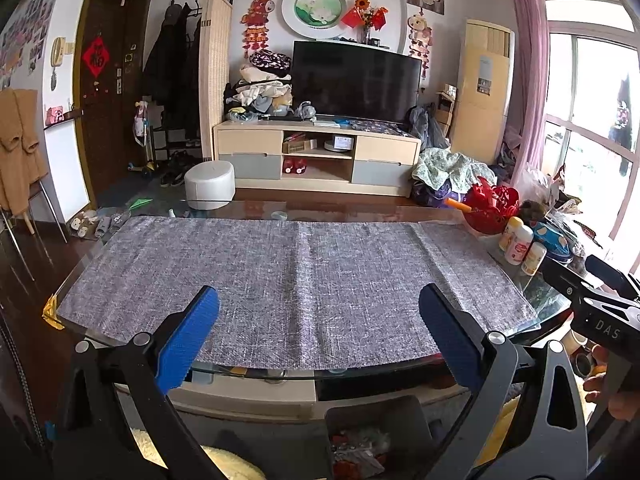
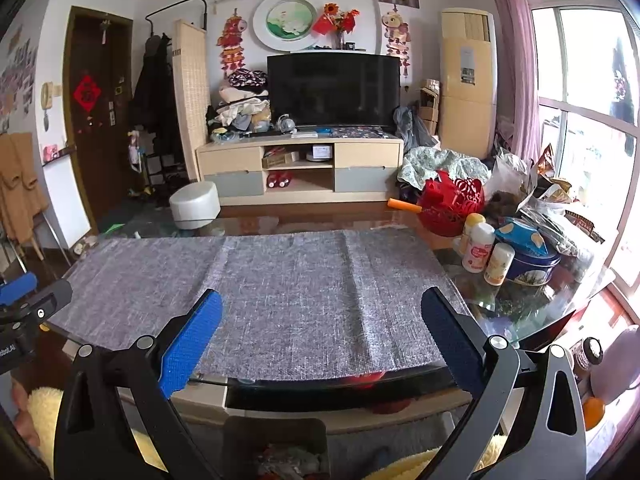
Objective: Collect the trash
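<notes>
Left gripper (image 1: 319, 332) and right gripper (image 2: 322, 334) both hanging spread apart, nothing held, over near edge of grey woven mat (image 1: 288, 280) on glass surface (image 1: 360, 211); dark bin (image 1: 376, 432) sitting below.

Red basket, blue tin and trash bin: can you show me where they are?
Red basket (image 2: 452, 202), right wrist view, on its front wall.
Blue tin (image 2: 532, 266), right wrist view, on its side.
Trash bin (image 1: 374, 408), left wrist view, on its far inner wall.

A mat (image 2: 288, 300) covers the tabletop (image 2: 520, 312). At its far right stand a basket (image 2: 448, 204), bottles (image 2: 478, 248) and a tin (image 2: 532, 268). Below the near edge sits a bin (image 2: 276, 444). Beyond, a stool (image 2: 195, 205), then the television (image 2: 334, 90).
</notes>
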Tool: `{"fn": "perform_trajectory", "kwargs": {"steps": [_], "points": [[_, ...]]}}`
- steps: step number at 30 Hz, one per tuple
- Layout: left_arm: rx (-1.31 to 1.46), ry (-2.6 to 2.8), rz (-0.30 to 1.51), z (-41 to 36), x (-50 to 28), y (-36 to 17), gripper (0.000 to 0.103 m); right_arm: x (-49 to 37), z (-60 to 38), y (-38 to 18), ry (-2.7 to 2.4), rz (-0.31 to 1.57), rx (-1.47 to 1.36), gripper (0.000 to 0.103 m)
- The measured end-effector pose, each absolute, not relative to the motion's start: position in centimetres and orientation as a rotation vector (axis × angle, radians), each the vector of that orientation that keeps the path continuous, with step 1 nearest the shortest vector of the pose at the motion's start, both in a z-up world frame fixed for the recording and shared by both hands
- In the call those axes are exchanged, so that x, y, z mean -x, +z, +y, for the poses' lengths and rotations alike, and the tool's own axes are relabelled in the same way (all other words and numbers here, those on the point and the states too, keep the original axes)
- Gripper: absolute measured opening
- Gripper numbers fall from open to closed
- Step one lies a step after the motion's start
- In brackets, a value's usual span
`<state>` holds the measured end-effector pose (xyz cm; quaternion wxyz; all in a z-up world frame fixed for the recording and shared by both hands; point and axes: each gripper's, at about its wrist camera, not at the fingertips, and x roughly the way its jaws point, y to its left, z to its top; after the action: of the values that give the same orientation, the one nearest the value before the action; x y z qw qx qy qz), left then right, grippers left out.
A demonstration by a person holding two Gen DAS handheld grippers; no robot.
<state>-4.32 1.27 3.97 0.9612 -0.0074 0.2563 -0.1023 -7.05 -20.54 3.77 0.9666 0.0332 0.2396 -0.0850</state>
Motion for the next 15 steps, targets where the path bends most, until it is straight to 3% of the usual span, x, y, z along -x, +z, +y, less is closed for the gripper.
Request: {"fn": "perform_trajectory", "kwargs": {"steps": [15], "points": [[0.015, -0.21, 0.517, 1.2, 4.29, 4.1, 0.095, 7.46, -20.92, 3.41, -0.171, 0.489, -0.074, 0.1]]}}
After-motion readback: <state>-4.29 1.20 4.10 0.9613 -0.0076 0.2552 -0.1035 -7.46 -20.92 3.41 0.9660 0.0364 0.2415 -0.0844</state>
